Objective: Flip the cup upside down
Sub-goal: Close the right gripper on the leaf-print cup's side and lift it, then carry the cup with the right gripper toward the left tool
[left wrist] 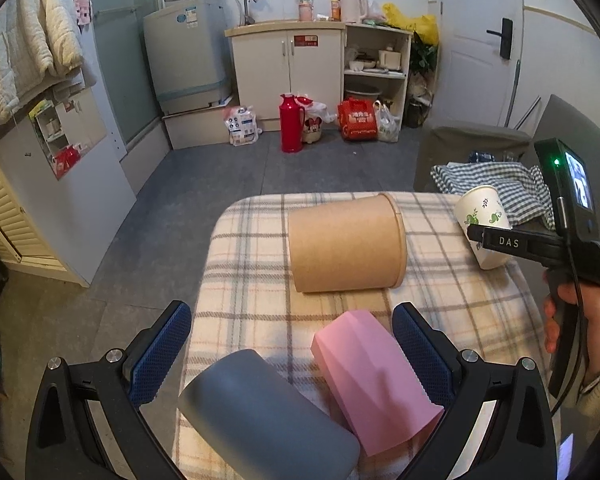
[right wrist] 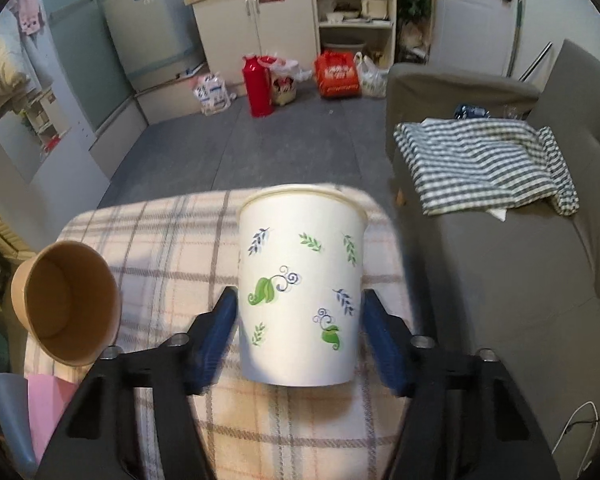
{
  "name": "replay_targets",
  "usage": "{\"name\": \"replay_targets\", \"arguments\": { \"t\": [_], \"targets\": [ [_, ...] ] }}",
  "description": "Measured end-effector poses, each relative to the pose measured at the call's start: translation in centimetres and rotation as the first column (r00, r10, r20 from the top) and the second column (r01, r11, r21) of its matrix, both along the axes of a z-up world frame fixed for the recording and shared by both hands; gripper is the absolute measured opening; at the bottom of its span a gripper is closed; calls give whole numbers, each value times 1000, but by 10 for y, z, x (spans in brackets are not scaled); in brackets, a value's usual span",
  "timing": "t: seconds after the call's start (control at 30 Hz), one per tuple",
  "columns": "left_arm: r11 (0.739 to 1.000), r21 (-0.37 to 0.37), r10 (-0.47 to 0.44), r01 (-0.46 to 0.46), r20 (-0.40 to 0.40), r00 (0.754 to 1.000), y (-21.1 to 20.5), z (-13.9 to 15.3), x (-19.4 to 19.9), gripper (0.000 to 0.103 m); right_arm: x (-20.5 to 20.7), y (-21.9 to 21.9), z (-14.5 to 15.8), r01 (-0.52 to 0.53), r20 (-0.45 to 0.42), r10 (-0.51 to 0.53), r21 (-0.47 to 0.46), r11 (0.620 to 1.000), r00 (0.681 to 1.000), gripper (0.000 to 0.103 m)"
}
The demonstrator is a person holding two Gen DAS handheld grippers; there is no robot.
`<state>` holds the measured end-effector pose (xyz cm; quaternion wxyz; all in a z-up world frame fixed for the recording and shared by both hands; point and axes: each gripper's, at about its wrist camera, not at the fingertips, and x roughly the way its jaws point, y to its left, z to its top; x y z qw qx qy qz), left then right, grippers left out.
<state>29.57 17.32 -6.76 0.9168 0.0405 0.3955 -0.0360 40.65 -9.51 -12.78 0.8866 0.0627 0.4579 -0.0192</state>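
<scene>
Right gripper [right wrist: 298, 336] grasps the white paper cup [right wrist: 300, 288], its blue pads [right wrist: 216, 336] set on either side of the lower half of the cup wall, apparently pressing it. In the right wrist view the cup sits squarely between the fingers, rim farthest from the camera and base nearest, so its long axis runs forward along the fingers. In the left wrist view the same cup [left wrist: 485, 226] appears tilted and held over the right edge of the plaid-covered worktop [left wrist: 252, 264], rim up and leaning left.

Left gripper [left wrist: 292, 344] is spread wide and grasps nothing. Between its fingers, close to the camera, lie a grey cup [left wrist: 268, 416] and a pink faceted cup [left wrist: 376, 380], both on their sides and touching. Beyond them a brown kraft paper tub [left wrist: 346, 242] lies on its side across the middle of the worktop, its open mouth facing right.

Only the right gripper has the white cup, so the flip looks like a roll of that wrist. There is bare plaid cloth beneath and ahead of the cup for setting it down. To its left lies the brown tub; close on its right is a grey sofa [right wrist: 500, 280] with a checked cloth [right wrist: 480, 160], and the worktop edge is near.
</scene>
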Motion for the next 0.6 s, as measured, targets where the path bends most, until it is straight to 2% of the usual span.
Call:
{"name": "replay_targets", "arguments": {
  "t": [0.13, 0.33, 0.47, 0.6],
  "targets": [
    [1000, 2, -4, 4, 19, 1000, 0, 18, -12, 103, -23, 0, 23, -11, 28, 12, -25, 1000, 1000, 59],
    [999, -32, -6, 9, 91, 996, 2, 68, -56, 103, -90, 3, 100, -7, 115, 11, -37, 999, 993, 59],
    [999, -40, -10, 16, 148, 989, 6, 103, -95, 103, -158, 9, 156, -2, 183, 10, -42, 999, 983, 59],
    [998, -58, -4, 15, 187, 982, 14, 126, -137, 103, -225, 27, 187, -16, 224, 25, -43, 999, 974, 59]
  ]
}}
